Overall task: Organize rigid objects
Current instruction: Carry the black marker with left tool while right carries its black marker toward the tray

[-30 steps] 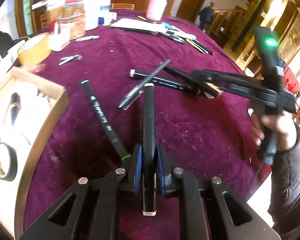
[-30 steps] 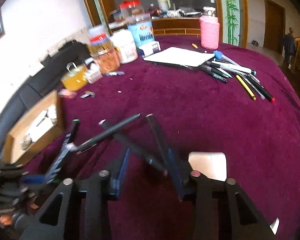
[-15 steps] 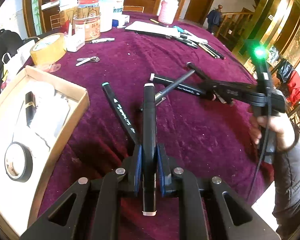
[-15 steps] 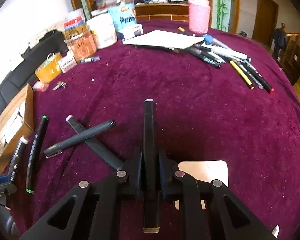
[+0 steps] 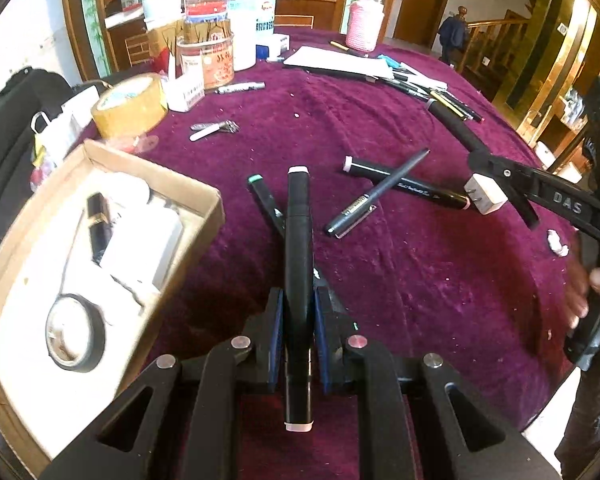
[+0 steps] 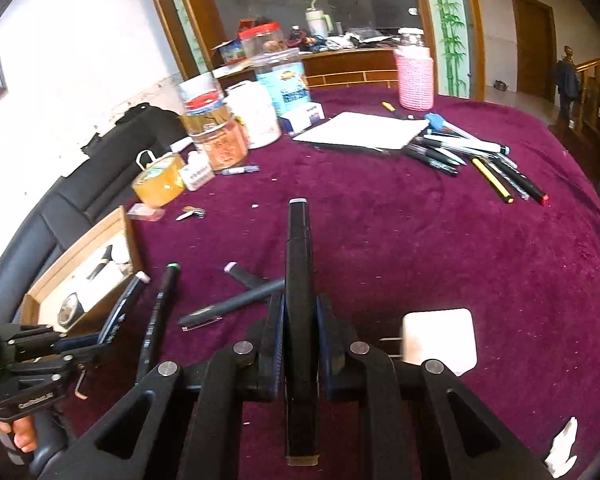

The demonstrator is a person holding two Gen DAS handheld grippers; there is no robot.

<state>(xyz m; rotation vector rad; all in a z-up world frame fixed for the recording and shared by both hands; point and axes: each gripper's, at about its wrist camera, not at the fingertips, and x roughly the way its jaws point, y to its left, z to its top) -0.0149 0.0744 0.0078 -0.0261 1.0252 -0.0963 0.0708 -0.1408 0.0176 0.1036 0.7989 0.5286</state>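
Observation:
My left gripper (image 5: 298, 300) is shut on a black marker (image 5: 298, 240) and holds it above the purple table, beside a cardboard box (image 5: 204, 208) at the left. My right gripper (image 6: 298, 312) is shut on another black marker (image 6: 298, 264), lifted off the cloth; it also shows in the left wrist view (image 5: 476, 158). On the table lie a green-capped marker (image 5: 264, 200), a pink-capped marker (image 5: 404, 186) and a grey pen (image 5: 376, 194) across it.
The box holds a tape roll (image 5: 74, 334) and small items. A white charger (image 6: 440, 338) lies by my right gripper. Jars (image 6: 220, 136), yellow tape (image 6: 158, 180), paper (image 6: 360, 130) and several pens (image 6: 496, 172) stand at the back.
My right gripper closed on a marker and lifted it from the pile. My left gripper carried its marker back and toward the box.

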